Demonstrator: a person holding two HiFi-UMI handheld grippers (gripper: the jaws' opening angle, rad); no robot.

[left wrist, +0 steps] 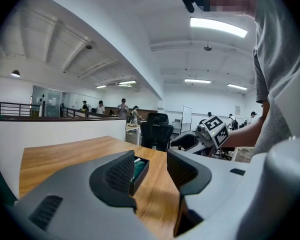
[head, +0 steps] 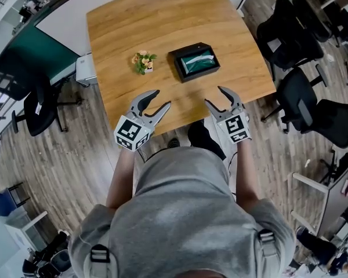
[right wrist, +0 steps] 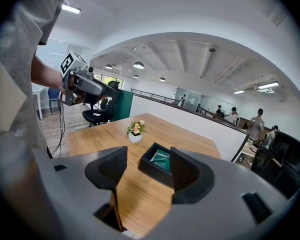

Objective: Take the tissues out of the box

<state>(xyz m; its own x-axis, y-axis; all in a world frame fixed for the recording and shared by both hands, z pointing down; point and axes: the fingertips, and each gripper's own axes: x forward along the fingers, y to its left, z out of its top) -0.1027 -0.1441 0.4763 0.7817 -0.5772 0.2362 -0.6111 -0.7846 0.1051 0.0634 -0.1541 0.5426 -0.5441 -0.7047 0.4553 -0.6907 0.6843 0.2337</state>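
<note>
A black open box point(head: 194, 62) lies on the wooden table point(head: 162, 22), with a green tissue pack point(head: 198, 61) inside it. The box also shows in the right gripper view point(right wrist: 152, 168) and, partly hidden behind a jaw, in the left gripper view point(left wrist: 140, 170). My left gripper point(head: 163, 97) hovers open at the table's near edge, left of the box. My right gripper point(head: 214, 95) is open too, near the edge, just in front of the box. Neither holds anything.
A small white pot with flowers point(head: 143, 62) stands left of the box, also seen in the right gripper view point(right wrist: 135, 131). Black office chairs point(head: 304, 91) stand to the right of the table, another chair point(head: 37, 109) to the left. Other people stand far back.
</note>
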